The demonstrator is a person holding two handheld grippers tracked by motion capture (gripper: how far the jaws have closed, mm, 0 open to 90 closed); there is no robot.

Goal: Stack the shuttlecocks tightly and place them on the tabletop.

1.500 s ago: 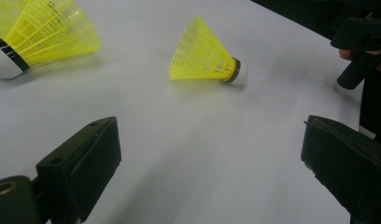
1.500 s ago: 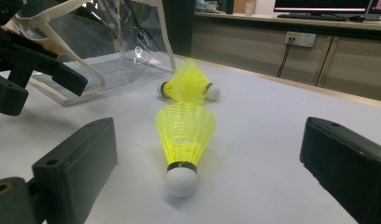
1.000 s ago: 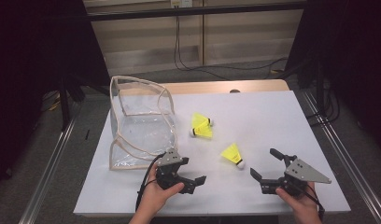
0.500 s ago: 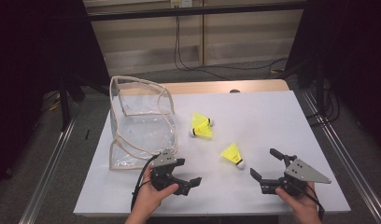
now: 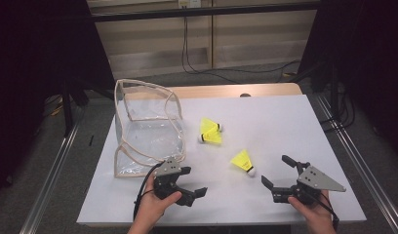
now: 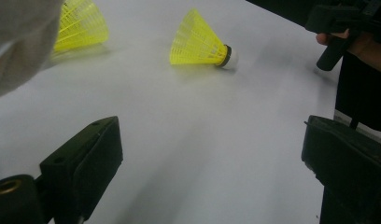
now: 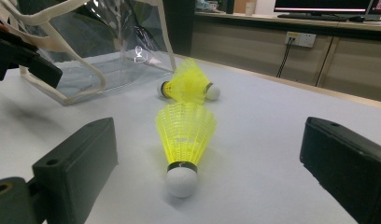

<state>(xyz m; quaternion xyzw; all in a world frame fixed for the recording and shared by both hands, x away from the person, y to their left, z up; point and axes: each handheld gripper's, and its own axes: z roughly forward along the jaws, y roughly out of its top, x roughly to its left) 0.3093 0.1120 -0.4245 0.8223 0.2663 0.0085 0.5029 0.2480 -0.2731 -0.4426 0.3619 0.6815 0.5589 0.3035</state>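
A single yellow shuttlecock [image 5: 243,162] with a white cork lies on the white table [image 5: 285,122], and two more yellow shuttlecocks [image 5: 210,131] lie together behind it. A clear bag [image 5: 143,126] with cream trim stands open at the left. My left gripper [image 5: 193,181] is open at the near edge just in front of the bag, with nothing between its jaws. It faces the single shuttlecock [image 6: 200,44]. My right gripper [image 5: 276,170] is open at the near right, and the single shuttlecock [image 7: 185,135] lies cork-first just ahead of its jaws.
The table's near edge runs just under both hands. A wooden strip [image 5: 221,91] borders the far side. Metal rails [image 5: 55,161] run along the floor on both sides. The right gripper view shows the left gripper [image 7: 20,56] beside the bag [image 7: 86,51].
My left gripper has shifted slightly left and toward the near edge, staying open. The right gripper and the shuttlecocks have not moved.
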